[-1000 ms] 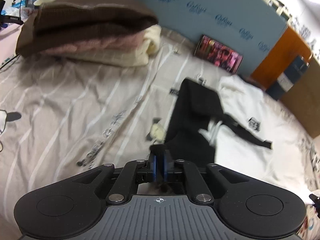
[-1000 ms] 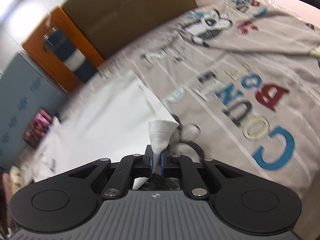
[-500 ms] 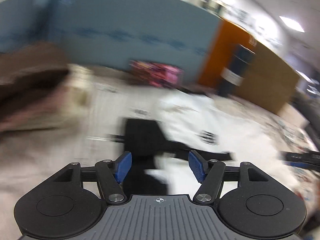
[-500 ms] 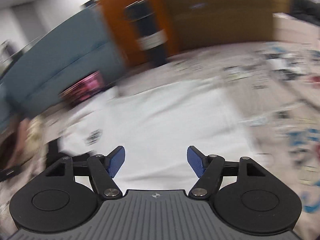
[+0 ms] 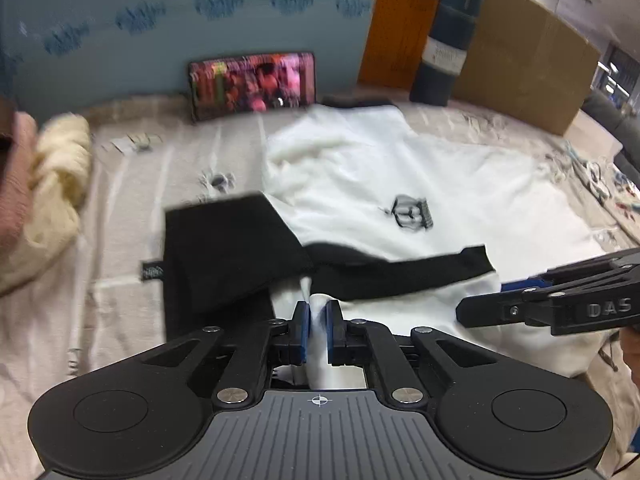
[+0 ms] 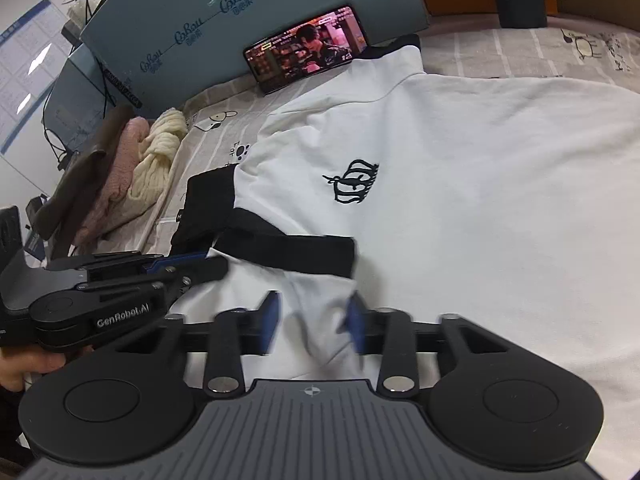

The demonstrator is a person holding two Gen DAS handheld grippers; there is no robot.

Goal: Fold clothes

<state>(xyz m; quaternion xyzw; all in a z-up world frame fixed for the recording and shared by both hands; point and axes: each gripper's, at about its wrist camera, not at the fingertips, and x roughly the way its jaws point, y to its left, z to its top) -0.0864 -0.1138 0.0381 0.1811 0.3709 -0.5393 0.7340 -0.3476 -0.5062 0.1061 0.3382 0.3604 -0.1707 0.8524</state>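
Note:
A white shirt (image 5: 400,168) with black sleeves and a small black crown logo (image 6: 354,182) lies spread on the grey patterned bedsheet (image 5: 120,208); it also fills the right wrist view (image 6: 480,160). My left gripper (image 5: 318,318) is shut on a fold of the shirt's white fabric near a black sleeve (image 5: 224,248). My right gripper (image 6: 312,320) is open, its blue pads (image 6: 270,316) on either side of a raised fold of white fabric. Each gripper shows in the other's view, the right (image 5: 560,308) and the left (image 6: 120,292).
A phone (image 5: 252,84) playing video leans on a blue board (image 6: 240,8) at the back. A dark bottle (image 5: 448,40) stands by an orange panel and cardboard. A stack of folded knitwear (image 6: 120,176) lies at the left.
Both grippers let go of their earlier holds and swung toward the shirt's near edge. The left has closed on white fabric. The right stays open around a fold.

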